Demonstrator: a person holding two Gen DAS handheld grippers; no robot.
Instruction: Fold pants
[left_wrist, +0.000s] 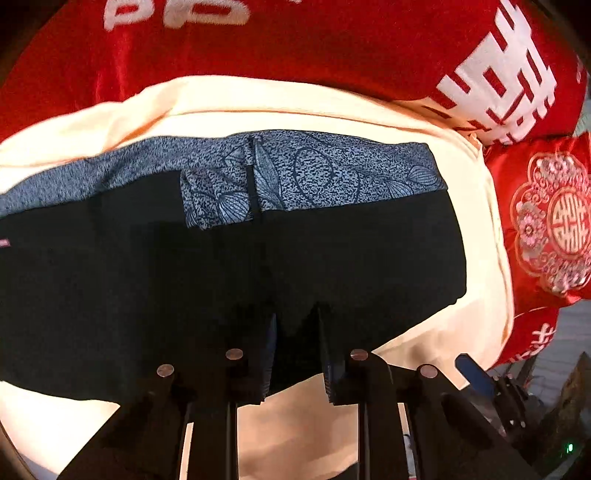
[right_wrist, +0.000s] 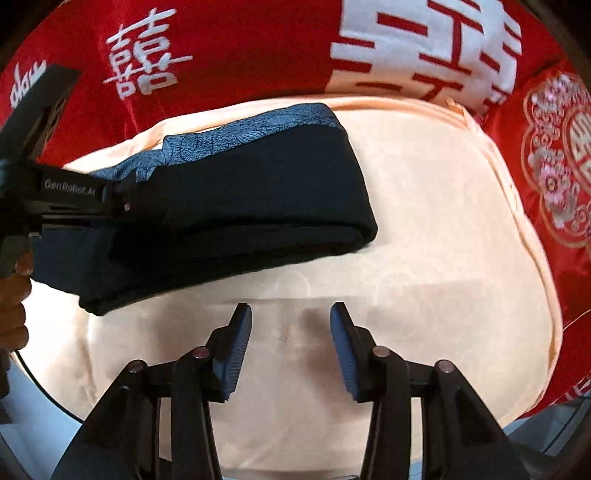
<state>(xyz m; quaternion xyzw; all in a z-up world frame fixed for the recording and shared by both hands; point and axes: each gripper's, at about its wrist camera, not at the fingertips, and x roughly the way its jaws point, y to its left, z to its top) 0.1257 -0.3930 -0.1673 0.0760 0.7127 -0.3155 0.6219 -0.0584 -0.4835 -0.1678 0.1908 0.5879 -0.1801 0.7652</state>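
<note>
Pants lie folded at your ten o'clock; your left tool seems clamped on their dark edge, right tool spread, empty.

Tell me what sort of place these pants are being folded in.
Probably a bedroom, on a bed. The pants lie on a soft cream blanket over a red satin cover with white double-happiness characters, beside a red embroidered cushion. That looks like wedding bedding.
</note>
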